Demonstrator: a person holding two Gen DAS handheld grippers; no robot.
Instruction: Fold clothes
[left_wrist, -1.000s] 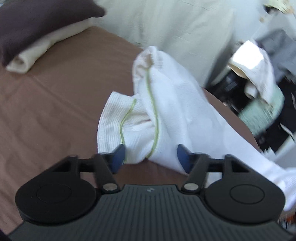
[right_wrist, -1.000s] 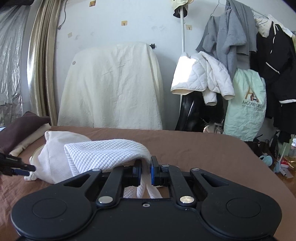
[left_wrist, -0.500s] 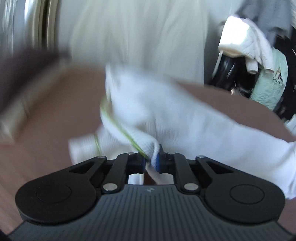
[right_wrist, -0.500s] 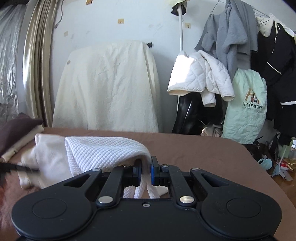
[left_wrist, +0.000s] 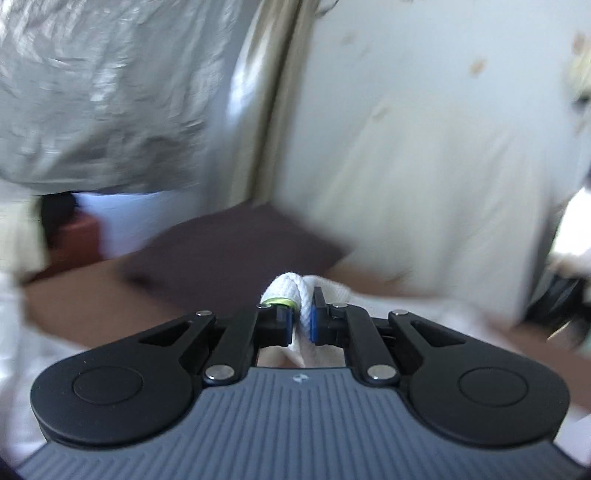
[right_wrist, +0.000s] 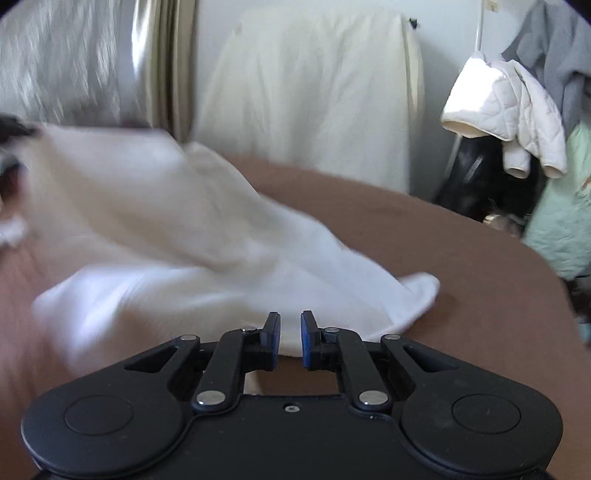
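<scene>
The left tongs (left_wrist: 300, 321) pinch the white garment's (right_wrist: 221, 258) green-trimmed edge, lifting it to spread; the right tongs (right_wrist: 290, 339) pinch its other end

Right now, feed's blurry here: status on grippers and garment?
Left gripper shut on white garment, green-trimmed edge. Right gripper shut on another edge. Spans over brown surface, nothing blocking.

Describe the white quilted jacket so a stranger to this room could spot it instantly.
Find the big cream-draped shape against the back wall, then look right to the coat stand. The jacket hangs there, bright white and diamond-quilted, unlike the plain grey garment behind and the pale green bag below.
</scene>
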